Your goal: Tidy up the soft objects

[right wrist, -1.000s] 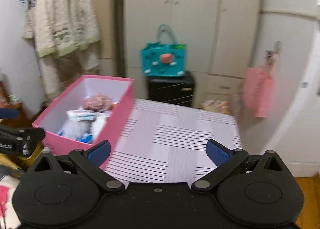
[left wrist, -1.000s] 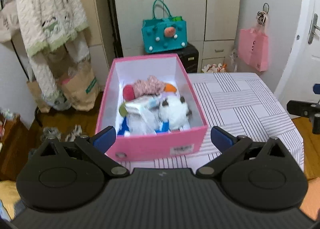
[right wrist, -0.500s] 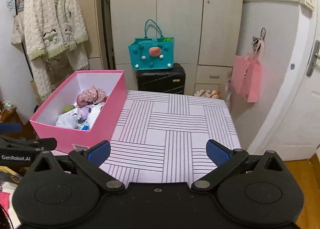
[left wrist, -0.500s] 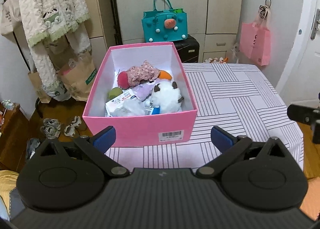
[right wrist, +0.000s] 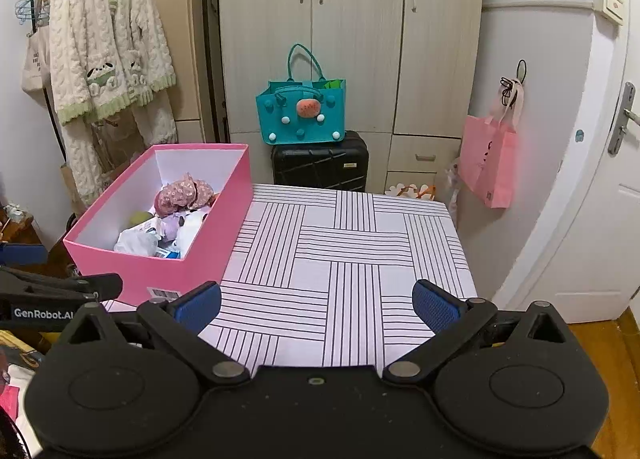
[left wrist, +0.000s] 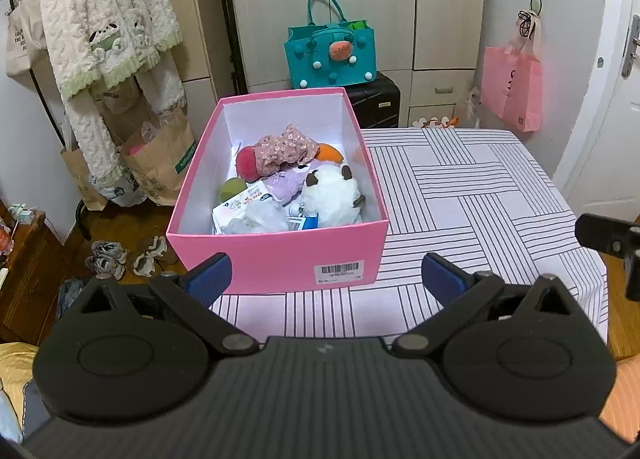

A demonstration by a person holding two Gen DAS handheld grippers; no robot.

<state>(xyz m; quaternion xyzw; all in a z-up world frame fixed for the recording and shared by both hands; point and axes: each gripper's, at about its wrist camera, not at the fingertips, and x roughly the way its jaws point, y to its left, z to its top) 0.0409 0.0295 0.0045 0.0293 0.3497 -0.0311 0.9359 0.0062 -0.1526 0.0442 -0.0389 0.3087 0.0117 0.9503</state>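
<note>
Both sets of jaws are wide open and hold nothing. The left gripper hangs just in front of the pink box. The right gripper hangs over the near edge of the table, which wears a striped cloth.

The box sits on the left part of the table. Inside it lie the soft things, all in one heap. Nearest is a white crinkly packet. Beside it sits a fluffy white toy. Behind those are a pale purple toy, a green ball, a red ball, a flowery pink cloth and a bit of orange. The rest of the table shows only its cloth. Far back stand a teal bag on a black case and a pink bag on the wall.

So the soft things are in the box now. This could be a tidy-up that is done, or a box about to be sorted. I cannot tell which.

If a toy is picked up, come straight down from above, stay away from the box walls, and pinch the fat middle gently. Soft things squash and slip. Take one at a time, so the heap does not come up too.
</note>
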